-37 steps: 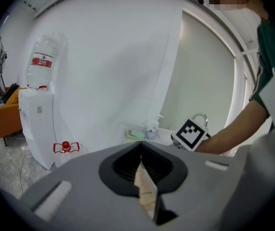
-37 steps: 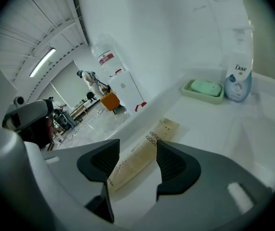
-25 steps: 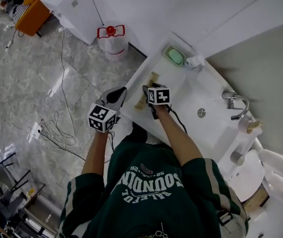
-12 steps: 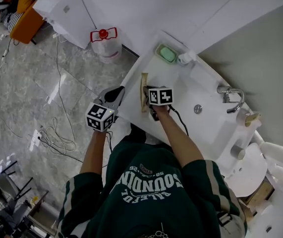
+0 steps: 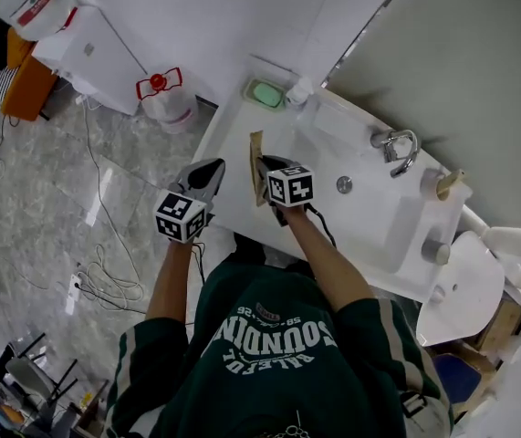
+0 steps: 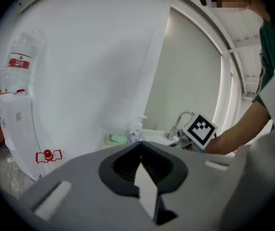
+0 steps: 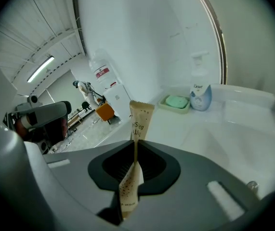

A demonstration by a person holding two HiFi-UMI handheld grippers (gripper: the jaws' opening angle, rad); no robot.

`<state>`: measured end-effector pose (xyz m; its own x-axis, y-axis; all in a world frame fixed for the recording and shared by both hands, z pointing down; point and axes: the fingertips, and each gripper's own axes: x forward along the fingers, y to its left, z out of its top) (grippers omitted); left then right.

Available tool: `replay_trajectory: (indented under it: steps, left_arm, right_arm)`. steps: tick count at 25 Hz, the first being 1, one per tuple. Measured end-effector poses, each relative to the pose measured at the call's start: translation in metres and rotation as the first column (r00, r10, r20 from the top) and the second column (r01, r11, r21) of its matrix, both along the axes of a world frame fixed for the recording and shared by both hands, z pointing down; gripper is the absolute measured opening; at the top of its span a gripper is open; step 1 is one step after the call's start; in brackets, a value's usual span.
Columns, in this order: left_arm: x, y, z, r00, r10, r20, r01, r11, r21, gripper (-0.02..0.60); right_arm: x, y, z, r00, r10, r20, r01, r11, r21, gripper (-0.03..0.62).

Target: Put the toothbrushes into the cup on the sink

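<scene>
Sink (image 5: 383,222): white basin and counter. It bears every item of the task, so the whole transfer runs along its length.
Water bottle (image 5: 160,99): stands on the floor beyond the sink's left end, clear of the working path.
Right gripper (image 5: 267,162): jaws have just been closing and now pinch the toothbrush packet flat between them. It hangs above the sink's front-left rim.
Left gripper (image 5: 213,167): jaws together, with nothing seen past their tips. It is held just off the sink's left edge, probably to stay out of the way.
Faucet (image 5: 397,144): curved chrome spout between the held packet and the cup. It is judged the main obstacle to carry over or around.
Cup (image 5: 432,183): pale cup at the far right corner, well apart from the right gripper. A tan end seems to stick out of it.
Toothbrush packet (image 7: 139,121): tan paper sleeve, clamped low. Its long printed end juts beyond the jaws, probably to go into the cup end-first.
Soap dish (image 5: 265,92): green, at the back-left corner, off the route.
Pump bottle (image 5: 298,89): just beside the soap dish.
</scene>
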<state>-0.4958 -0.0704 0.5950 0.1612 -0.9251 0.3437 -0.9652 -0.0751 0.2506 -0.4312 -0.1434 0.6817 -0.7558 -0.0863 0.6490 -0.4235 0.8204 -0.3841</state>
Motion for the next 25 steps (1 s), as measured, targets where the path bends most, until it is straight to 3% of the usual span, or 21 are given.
replay_trajectory:
  steps: [16,25]
  left_arm:
    - [0.152,-0.079,-0.02,0.976,0.219,0.013,-0.219,0.976,0.016,0.051]
    - [0.231,-0.102,-0.028,0.956,0.293,0.026,-0.293,0.956,0.015,0.051]
  right_arm:
    - [0.163,-0.039,-0.072,0.985,0.109,0.133,-0.13,0.979,0.16,0.029]
    - [0.259,-0.058,-0.075,0.969,0.197,0.147,-0.222,0.958,0.18,0.029]
